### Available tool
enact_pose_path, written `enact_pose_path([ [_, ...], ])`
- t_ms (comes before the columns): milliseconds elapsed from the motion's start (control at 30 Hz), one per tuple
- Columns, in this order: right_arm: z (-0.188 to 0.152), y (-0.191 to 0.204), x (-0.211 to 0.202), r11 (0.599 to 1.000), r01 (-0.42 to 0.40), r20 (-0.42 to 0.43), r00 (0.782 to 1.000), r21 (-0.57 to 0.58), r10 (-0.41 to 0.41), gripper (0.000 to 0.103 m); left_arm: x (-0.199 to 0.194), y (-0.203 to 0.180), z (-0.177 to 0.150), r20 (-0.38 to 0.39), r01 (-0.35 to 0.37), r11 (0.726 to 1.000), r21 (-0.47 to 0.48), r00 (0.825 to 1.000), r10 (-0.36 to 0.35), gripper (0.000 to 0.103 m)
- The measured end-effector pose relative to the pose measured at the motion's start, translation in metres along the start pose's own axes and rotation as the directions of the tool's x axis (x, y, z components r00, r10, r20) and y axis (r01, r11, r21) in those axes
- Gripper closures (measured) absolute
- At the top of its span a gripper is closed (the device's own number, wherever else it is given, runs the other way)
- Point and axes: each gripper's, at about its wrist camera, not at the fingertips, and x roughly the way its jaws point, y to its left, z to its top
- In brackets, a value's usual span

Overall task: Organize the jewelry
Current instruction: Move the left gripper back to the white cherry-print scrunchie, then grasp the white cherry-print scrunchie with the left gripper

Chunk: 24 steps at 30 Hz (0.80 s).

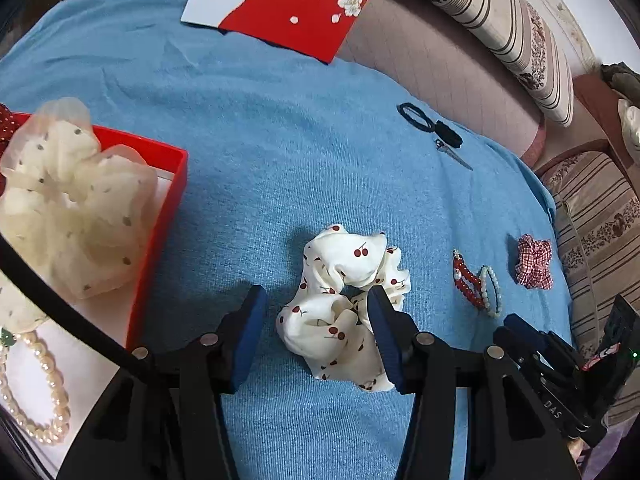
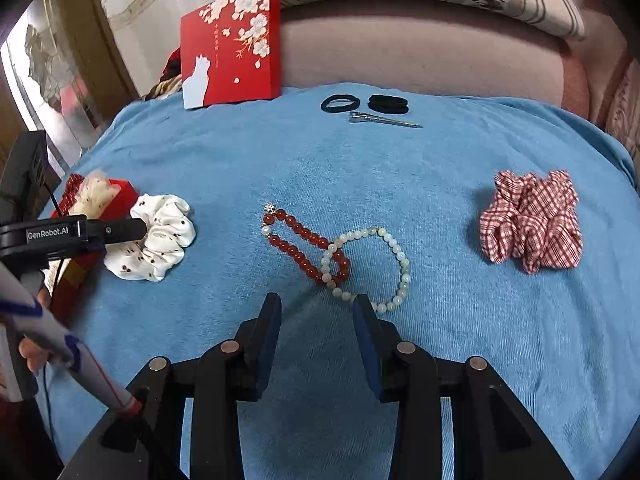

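A white cherry-print scrunchie (image 1: 344, 304) lies on the blue cloth. My left gripper (image 1: 316, 300) is open around its near left part, with the right finger (image 1: 384, 332) over the fabric. It also shows in the right wrist view (image 2: 156, 236). A red bead bracelet (image 2: 308, 244) and a pale bead bracelet (image 2: 376, 268) lie overlapped just ahead of my open, empty right gripper (image 2: 316, 304). A red plaid scrunchie (image 2: 528, 220) lies to the right. The red box (image 1: 160, 216) on the left holds a cream dotted scrunchie (image 1: 76, 196) and a pearl bracelet (image 1: 36, 388).
The red box lid (image 2: 232, 44) with a cat and blossoms leans at the back. Black hair ties (image 2: 364, 104) and a metal hair clip (image 2: 384, 120) lie at the far edge of the cloth. Striped cushions (image 1: 520, 32) surround the cloth.
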Motion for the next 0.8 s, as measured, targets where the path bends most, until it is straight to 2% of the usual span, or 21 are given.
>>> enact_pose_path([
  [267,-0.002,0.003,0.016,0.992,0.081,-0.026,0.996,-0.098,-0.084,0.063,0.009,-0.001,0.005,-0.013,0.016,1.000,0.008,1.000,-0.016,0.052],
  [367,-0.003,0.001,0.019,0.989,0.099,-0.029,0.994,-0.108,-0.103,0.078,0.010,-0.004,0.004,-0.012,0.023,1.000,0.019,1.000,-0.023,0.052],
  [400,-0.002,0.000,0.019,0.990,0.097,-0.030,0.994,-0.104,-0.101,0.089,0.010,-0.005,0.003,-0.014,0.020,0.999,0.028,1.000,-0.020,0.054],
  [433,-0.002,-0.001,0.018,0.991,0.096,-0.033,0.994,-0.098,-0.100,0.094,0.011,-0.008,0.002,-0.018,0.021,0.999,0.045,1.000,-0.020,0.069],
  [500,-0.001,-0.003,0.016,0.993,0.087,-0.038,0.995,-0.078,-0.090,0.099,0.014,-0.013,0.000,-0.051,0.035,0.998,0.060,0.998,-0.032,0.091],
  [600,-0.001,-0.002,0.007,0.998,0.041,-0.044,0.998,-0.057,-0.044,0.101,0.008,-0.020,-0.004,-0.054,0.028,0.997,0.078,0.998,-0.024,0.092],
  [800,-0.005,0.007,-0.030,0.998,-0.026,0.002,1.000,-0.065,0.026,0.100,-0.012,-0.026,-0.010,-0.029,0.069,0.994,0.084,0.997,-0.067,0.092],
])
